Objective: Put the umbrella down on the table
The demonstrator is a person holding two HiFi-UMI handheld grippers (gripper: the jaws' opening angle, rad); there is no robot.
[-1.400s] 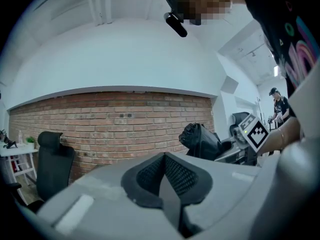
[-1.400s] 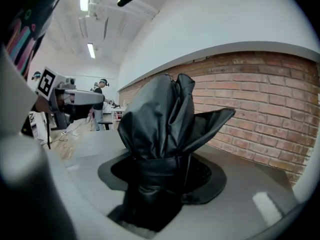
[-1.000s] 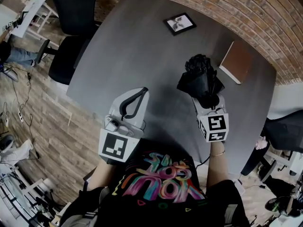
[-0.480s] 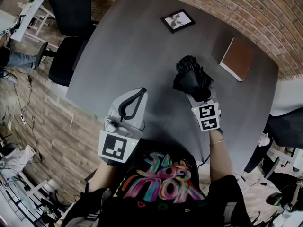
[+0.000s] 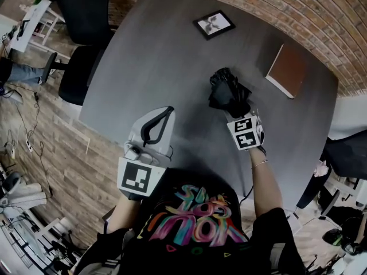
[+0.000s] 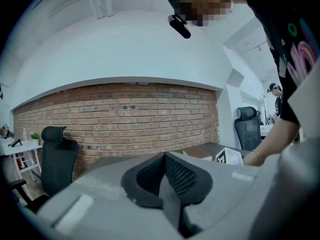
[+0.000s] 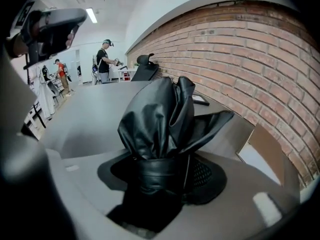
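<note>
A folded black umbrella (image 5: 228,91) sticks out of my right gripper (image 5: 238,112), which is shut on its lower end over the grey table (image 5: 155,50), right of the middle. In the right gripper view the umbrella's crumpled fabric (image 7: 160,116) rises from between the jaws of that gripper (image 7: 165,181) and hides the pads. Whether the umbrella's tip touches the table I cannot tell. My left gripper (image 5: 165,113) hovers at the table's near edge, shut with nothing in it. Its dark pads (image 6: 175,176) meet in a line in the left gripper view.
A framed picture (image 5: 214,24) lies at the table's far side and a brown notebook (image 5: 288,70) at its right. Black office chairs (image 5: 86,16) stand to the left. A brick wall (image 5: 321,16) runs behind the table. A person (image 7: 106,59) stands far off.
My right gripper has sunk toward the table with the umbrella and tipped further down. The left gripper has stayed where it was.
</note>
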